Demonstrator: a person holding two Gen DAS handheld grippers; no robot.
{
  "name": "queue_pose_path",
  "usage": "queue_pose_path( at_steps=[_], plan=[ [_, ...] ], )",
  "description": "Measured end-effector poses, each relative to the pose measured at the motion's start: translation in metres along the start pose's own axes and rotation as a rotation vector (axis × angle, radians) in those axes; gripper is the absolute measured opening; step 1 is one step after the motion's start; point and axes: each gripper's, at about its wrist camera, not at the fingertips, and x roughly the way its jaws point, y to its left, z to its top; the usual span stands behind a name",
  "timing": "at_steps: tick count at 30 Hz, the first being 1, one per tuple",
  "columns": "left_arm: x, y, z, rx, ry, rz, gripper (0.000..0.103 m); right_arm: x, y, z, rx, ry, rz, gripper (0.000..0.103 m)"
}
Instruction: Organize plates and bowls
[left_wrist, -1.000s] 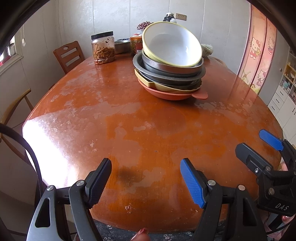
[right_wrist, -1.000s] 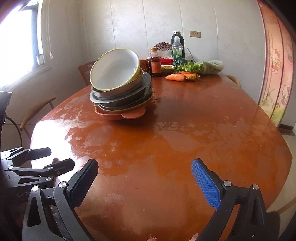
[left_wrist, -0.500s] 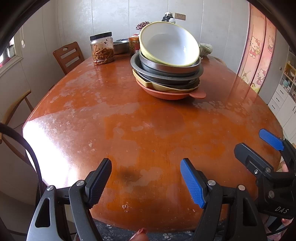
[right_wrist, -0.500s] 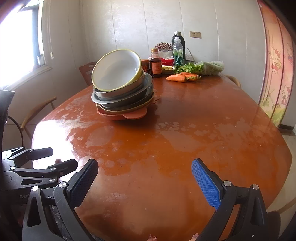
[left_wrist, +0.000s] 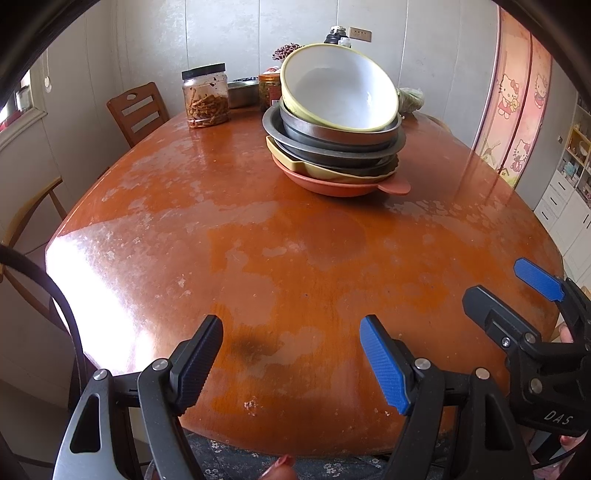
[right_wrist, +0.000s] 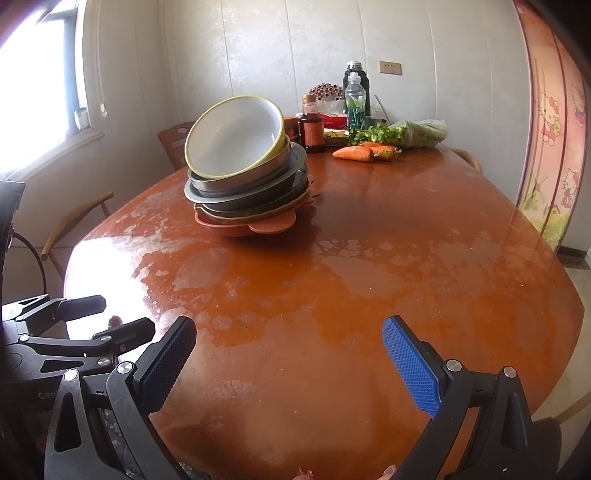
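both claws hang over the near edge of the bench (left_wrist: 177, 206), each with its pads spread wide and nothing between them: left claw (left_wrist: 291, 358), right claw (right_wrist: 288, 354). the stack of dishes (left_wrist: 332, 147) stands well apart from both, far side of the bench, straight ahead. in the left wrist view it sits ahead and a little right of that claw's midline; in the right wrist view the same stack lies ahead and left of centre. so it stands roughly between the two lines of sight, neither claw clearly nearer. order bottom to top: orange plate (left_wrist: 332, 186) with a tab handle pointing toward the right claw's side, a yellowish dish, grey metal plates, a metal bowl, then the white bowl with yellow rim (left_wrist: 340, 88). top bowl is tilted, mouth tipped toward the claws, not seated flat. judgement: the pile fits either dishes already gathered or a heap awaiting sorting; cannot settle which. if the top bowl is to be gripped, its raised far rim and low near rim matter; the near rim is the reachable edge. jar (left_wrist: 205, 96) and carrots (right_wrist: 364, 152) stand behind, clear of the stack.
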Motion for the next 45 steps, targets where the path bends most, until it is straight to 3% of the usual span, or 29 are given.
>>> queue_pose_path(
  at_steps=[45],
  plan=[
    [-0.0022,0.0053,-0.0052,-0.018,0.003,0.012,0.076,0.0046,0.0044,-0.0057,0.0,0.016,-0.02,0.101]
  ],
)
